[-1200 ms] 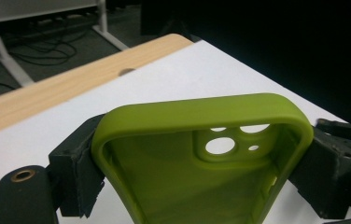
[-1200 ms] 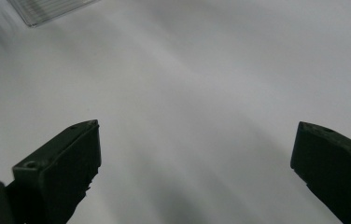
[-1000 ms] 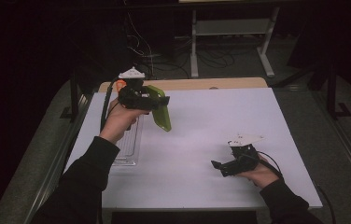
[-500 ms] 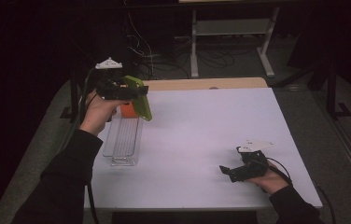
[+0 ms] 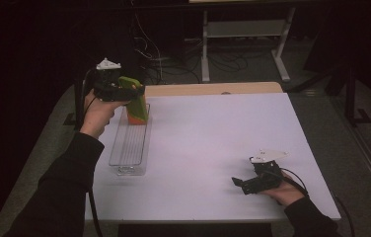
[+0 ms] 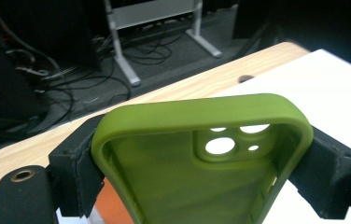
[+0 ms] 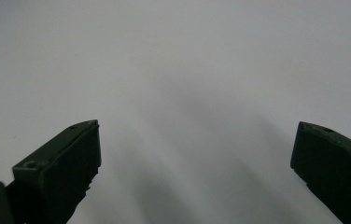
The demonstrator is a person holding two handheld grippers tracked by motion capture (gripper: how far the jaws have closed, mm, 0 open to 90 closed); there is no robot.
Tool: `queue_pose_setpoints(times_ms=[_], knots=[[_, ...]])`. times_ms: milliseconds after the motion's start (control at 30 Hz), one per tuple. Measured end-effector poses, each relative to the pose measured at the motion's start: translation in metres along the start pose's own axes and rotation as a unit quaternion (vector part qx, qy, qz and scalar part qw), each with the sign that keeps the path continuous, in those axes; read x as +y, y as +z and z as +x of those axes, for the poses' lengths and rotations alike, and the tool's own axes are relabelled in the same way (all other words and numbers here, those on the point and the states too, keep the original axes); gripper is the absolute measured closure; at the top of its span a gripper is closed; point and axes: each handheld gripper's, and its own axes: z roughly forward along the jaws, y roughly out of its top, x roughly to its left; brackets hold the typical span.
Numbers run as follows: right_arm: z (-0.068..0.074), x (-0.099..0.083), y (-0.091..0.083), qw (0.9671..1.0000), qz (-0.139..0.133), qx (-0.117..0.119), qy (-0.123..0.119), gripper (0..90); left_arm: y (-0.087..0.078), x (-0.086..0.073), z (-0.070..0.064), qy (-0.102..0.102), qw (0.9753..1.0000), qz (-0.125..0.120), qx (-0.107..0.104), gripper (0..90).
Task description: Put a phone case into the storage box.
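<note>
Right gripper: rested on the near right of the white desk, jaws spread wide with bare desk between them, holding nothing; it had barely shifted over the past second.

Clear tray: lay lengthwise along the desk's left edge, with an orange item standing at its far end.

Left gripper: jaws clamped on the two long sides of the green phone case, open back toward the camera. Within a second it had travelled from mid-desk out to the far left, so the case hung upright over the tray's far end, just beside the orange item. Judged: carry finished, lowering into the tray pending.
</note>
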Motion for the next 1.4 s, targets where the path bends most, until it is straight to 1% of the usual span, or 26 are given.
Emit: queue_pose_setpoints(times_ms=[100,200,267,333,367,433,500,567,700,800,833,900,933,1033,1167,1300,1333,1400], knots=[[0.000,0.000,0.001,1.0000,0.002,0.000,-0.003,0.8,0.005,-0.002,0.003,-0.003,0.9999,0.009,0.014,14.3],[0.000,0.000,0.000,1.0000,0.001,0.001,-0.001,0.8,0.012,-0.004,0.007,-0.011,0.9992,0.018,0.034,14.3],[0.000,0.000,0.000,1.0000,0.001,0.002,-0.001,0.8,0.018,-0.007,0.011,-0.021,0.9983,0.024,0.048,14.3],[0.000,0.000,0.001,1.0000,0.001,0.002,-0.005,0.8,0.024,-0.010,0.014,-0.026,0.9976,0.031,0.057,14.3],[0.001,0.000,0.001,1.0000,0.000,0.004,-0.001,0.8,0.028,-0.013,0.016,-0.029,0.9968,0.037,0.065,14.3],[0.001,0.000,0.000,1.0000,0.000,0.002,-0.003,0.8,0.035,-0.017,0.020,-0.031,0.9955,0.050,0.074,14.2],[0.001,0.000,0.000,1.0000,-0.001,0.002,-0.002,0.8,0.041,-0.020,0.022,-0.032,0.9944,0.057,0.083,14.2],[0.000,0.000,0.000,1.0000,0.000,0.003,-0.002,0.8,0.047,-0.024,0.025,-0.040,0.9940,0.055,0.086,14.1],[0.000,0.000,0.001,1.0000,0.001,0.004,-0.006,0.8,0.057,-0.032,0.027,-0.051,0.9924,0.062,0.093,14.0],[0.000,0.000,0.000,1.0000,-0.001,0.005,-0.002,0.8,0.064,-0.037,0.029,-0.050,0.9914,0.073,0.097,13.8],[0.000,0.000,0.000,1.0000,0.000,0.005,-0.002,0.8,0.066,-0.039,0.030,-0.054,0.9911,0.078,0.094,13.8],[0.000,0.000,0.000,1.0000,0.001,0.006,-0.002,0.8,0.069,-0.041,0.031,-0.054,0.9910,0.082,0.091,13.7],[0.000,0.000,0.000,1.0000,0.001,0.006,-0.003,0.8,0.070,-0.042,0.030,-0.056,0.9909,0.081,0.092,13.7],[0.001,0.000,0.001,1.0000,0.001,0.007,-0.005,0.8,0.073,-0.045,0.030,-0.054,0.9904,0.080,0.099,13.6],[0.001,0.000,0.001,1.0000,0.001,0.008,-0.003,0.9,0.077,-0.048,0.031,-0.063,0.9901,0.071,0.103,13.4],[0.000,-0.001,0.000,1.0000,0.003,0.008,-0.004,0.8,0.078,-0.050,0.031,-0.060,0.9901,0.070,0.106,13.1],[0.000,-0.001,0.000,0.9999,0.003,0.009,-0.004,0.8,0.079,-0.050,0.032,-0.056,0.9904,0.070,0.105,13.1],[0.000,-0.001,0.000,0.9999,0.004,0.008,-0.004,0.8,0.080,-0.051,0.031,-0.060,0.9896,0.070,0.111,12.9]])
